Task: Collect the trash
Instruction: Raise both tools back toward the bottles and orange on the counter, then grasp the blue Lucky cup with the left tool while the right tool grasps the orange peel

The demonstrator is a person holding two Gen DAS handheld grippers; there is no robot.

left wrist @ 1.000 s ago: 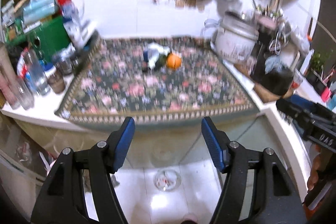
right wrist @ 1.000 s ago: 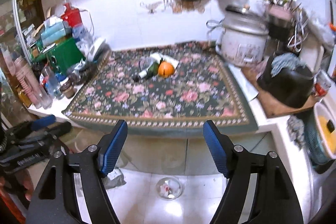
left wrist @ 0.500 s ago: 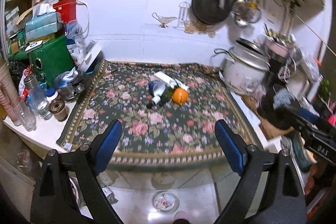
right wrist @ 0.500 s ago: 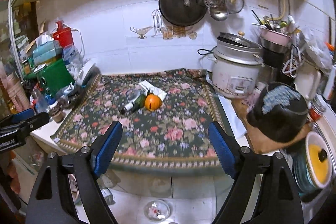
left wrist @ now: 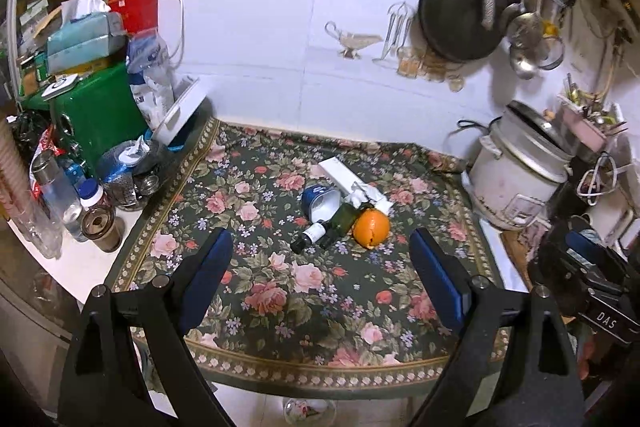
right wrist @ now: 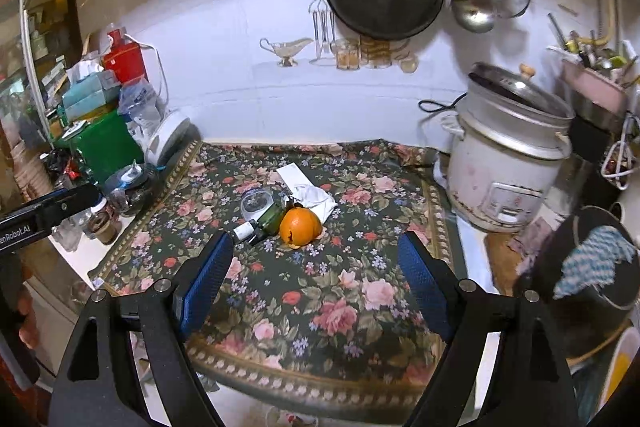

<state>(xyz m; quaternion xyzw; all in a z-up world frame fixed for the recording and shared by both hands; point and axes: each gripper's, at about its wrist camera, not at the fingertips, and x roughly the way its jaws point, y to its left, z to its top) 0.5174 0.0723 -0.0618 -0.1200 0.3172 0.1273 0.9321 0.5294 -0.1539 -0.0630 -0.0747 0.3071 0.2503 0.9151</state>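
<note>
**Closing in on the trash pile with both tools empty**

Approaching is the step in hand. Nearest the cameras, the left gripper point(left wrist: 320, 275) and the right gripper point(right wrist: 316, 271) both have their jaws spread wide, having just been opening, with nothing between the blue pads but the floral cloth point(left wrist: 280, 287) covering the surface.

Farther in, at the middle of the cloth, lies the trash — a small cluster well short of the wall. A dark green bottle point(left wrist: 328, 225) lies on its side, neck pointing near and left. An orange point(left wrist: 371, 228) touches it on the right. A blue-and-white cup point(left wrist: 320, 201) lies tipped just behind the bottle, and behind that sit crumpled white paper point(left wrist: 370, 195) and a flat white box point(left wrist: 340, 175).

No bin shows in either view, so where the pieces go cannot be told.

The next move likely calls for carrying one gripper forward and down over a single piece — the orange looks easiest to straddle without nudging the bottle.
</note>
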